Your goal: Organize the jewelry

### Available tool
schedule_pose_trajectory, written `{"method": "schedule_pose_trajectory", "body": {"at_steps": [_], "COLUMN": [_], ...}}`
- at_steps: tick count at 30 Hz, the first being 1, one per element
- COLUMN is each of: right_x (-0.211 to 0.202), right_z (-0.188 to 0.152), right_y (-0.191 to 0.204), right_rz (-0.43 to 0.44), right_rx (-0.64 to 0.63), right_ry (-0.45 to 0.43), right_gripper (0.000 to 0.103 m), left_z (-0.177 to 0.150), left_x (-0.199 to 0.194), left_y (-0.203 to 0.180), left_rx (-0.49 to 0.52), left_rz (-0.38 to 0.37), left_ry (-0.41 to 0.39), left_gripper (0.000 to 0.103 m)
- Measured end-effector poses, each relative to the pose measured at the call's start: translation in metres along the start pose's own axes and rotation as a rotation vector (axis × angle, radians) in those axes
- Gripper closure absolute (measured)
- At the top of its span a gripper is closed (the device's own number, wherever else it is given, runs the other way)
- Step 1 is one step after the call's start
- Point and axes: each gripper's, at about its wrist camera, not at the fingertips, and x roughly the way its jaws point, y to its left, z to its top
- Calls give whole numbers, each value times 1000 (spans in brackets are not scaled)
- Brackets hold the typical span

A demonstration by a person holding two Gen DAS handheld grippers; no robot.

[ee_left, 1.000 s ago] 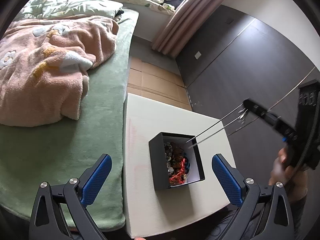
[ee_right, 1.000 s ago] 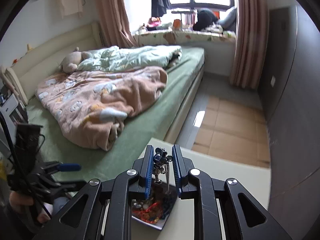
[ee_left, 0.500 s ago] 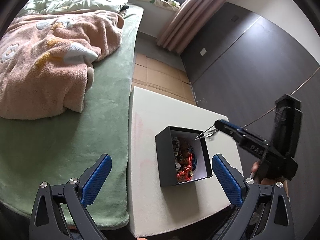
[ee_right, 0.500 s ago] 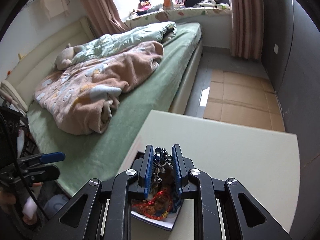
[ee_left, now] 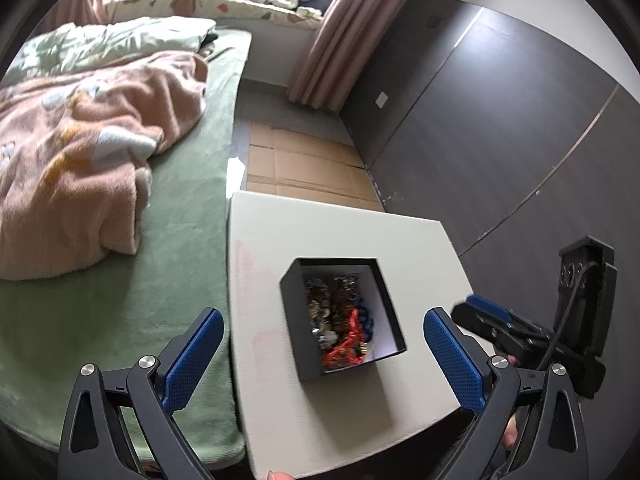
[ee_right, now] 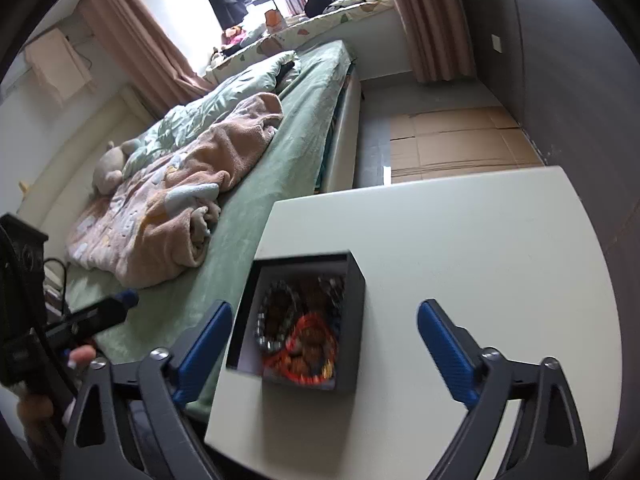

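Green bed (ee_left: 120, 280) w/ pink blanket (ee_left: 80, 152) at left. White table (ee_left: 360, 412) just beside it. Black box (ee_left: 294, 320) on table, open, white-lined. Jewelry (ee_left: 340, 328) heaped inside: beads, red cord, blue strand. Left gripper (ee_left: 320, 360) above near side of box, fingers wide, holding nothing. Right gripper (ee_right: 324, 344) over box too, fingers wide, nothing held.

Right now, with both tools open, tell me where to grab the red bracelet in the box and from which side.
Come straight down from above: the black box has tall walls, open only on top. Pinch the red bracelet where a strand arches above the pile, near the box's front end. It lies tangled with other pieces, so some may lift with it.
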Motion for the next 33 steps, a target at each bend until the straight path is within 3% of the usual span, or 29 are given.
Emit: {"method": "schedule_pose_trajectory", "body": {"at_steps": [6,20,33], "right_x": [-39,-123,-183], "right_z": [-18,-59,-92], "right_y": [-10,-16,-10], "right_rz": [-4,-81,-147], "right_rx": [43,72,76], "right_ry": [-31,-156,-227], "right_gripper": [0,0,0], "left_z": [-10,-26,-55], "left_x": [-14,-55,-95], "left_y": [-27,-80,-115], "left_rx": [44,136,208], "left_rz": [5,-22,30], "left_ry": [-31,-105,-149], "left_gripper": [3,0,0]}}
